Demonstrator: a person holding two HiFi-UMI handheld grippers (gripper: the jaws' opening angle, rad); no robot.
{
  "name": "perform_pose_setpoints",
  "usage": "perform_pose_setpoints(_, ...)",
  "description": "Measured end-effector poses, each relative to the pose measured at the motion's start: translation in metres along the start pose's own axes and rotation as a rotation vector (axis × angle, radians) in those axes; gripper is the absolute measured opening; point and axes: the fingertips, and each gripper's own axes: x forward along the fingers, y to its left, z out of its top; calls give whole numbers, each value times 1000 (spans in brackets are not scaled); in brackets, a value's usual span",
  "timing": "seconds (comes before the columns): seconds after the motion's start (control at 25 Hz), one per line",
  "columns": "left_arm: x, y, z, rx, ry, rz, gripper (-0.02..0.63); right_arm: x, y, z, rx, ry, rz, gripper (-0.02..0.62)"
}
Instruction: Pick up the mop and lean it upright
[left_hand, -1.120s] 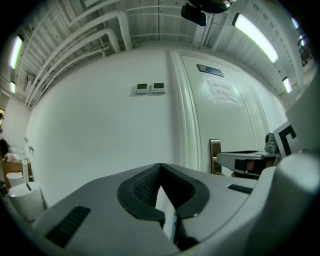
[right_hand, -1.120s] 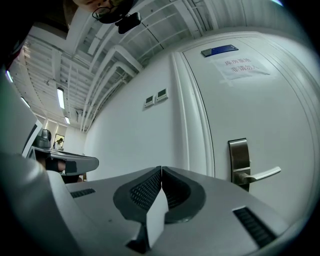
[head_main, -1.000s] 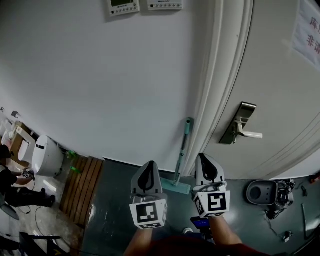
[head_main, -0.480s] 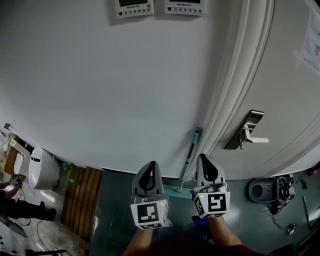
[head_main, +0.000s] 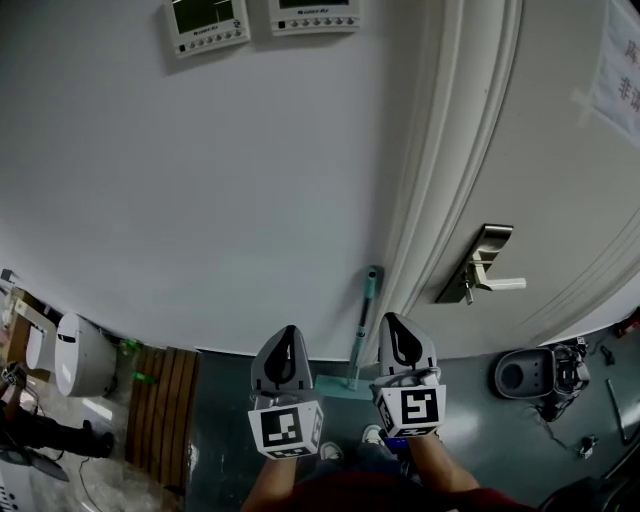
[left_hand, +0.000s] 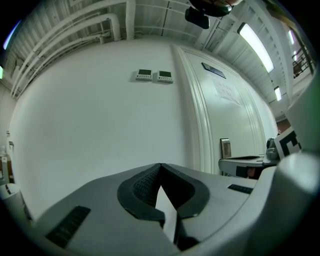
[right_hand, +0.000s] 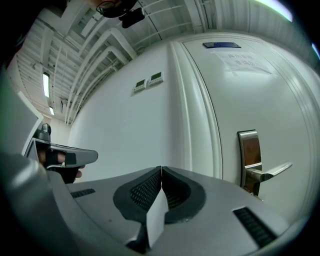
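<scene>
The mop (head_main: 364, 318) stands upright with its teal handle leaning in the corner where the white wall meets the door frame; its flat teal head (head_main: 338, 384) rests on the dark floor. My left gripper (head_main: 284, 345) and right gripper (head_main: 400, 333) hang side by side just in front of the mop, one on each side of the handle, and neither touches it. Both point at the wall. In the left gripper view the jaws (left_hand: 160, 167) meet with nothing between them. In the right gripper view the jaws (right_hand: 161, 170) are also shut and empty.
A white door (head_main: 560, 200) with a metal lever handle (head_main: 482, 272) stands right of the mop. Two wall control panels (head_main: 262, 16) sit high up. A wooden slatted mat (head_main: 160, 410) and a white bin (head_main: 70, 352) lie at left; a dark device (head_main: 530, 374) is on the floor at right.
The view has shifted and tilted up, so the wall panels show more fully. Both grippers stayed shut and close together before the mop, which still leans in the corner.
</scene>
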Motion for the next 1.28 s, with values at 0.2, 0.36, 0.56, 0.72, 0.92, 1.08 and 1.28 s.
perform_pose_setpoints(0.2, 10, -5, -4, 18, 17, 8, 12, 8, -12, -7, 6, 11, -4, 18)
perform_pose_setpoints(0.36, 12, -13, 3, 11, -12, -6, 13, 11, -13, -10, 5, 22, -6, 18)
perform_pose_setpoints(0.56, 13, -14, 6, -5, -27, -8, 14, 18, -12, -22, 8, 56, -13, 18)
perform_pose_setpoints(0.72, 12, -14, 3, 4, -20, -4, 13, 29, -12, -48, 42, 124, -8, 20)
perform_pose_setpoints(0.92, 10, -18, 1, -11, -20, -13, 13, 43, -10, -81, 59, 186, -3, 78)
perform_pose_setpoints(1.08, 7, -18, -5, -3, -2, -7, 13, 53, -13, -111, 58, 250, -28, 115)
perform_pose_setpoints(1.28, 6, -20, -4, -5, -12, -7, 13, 73, -18, -135, 66, 288, -49, 134)
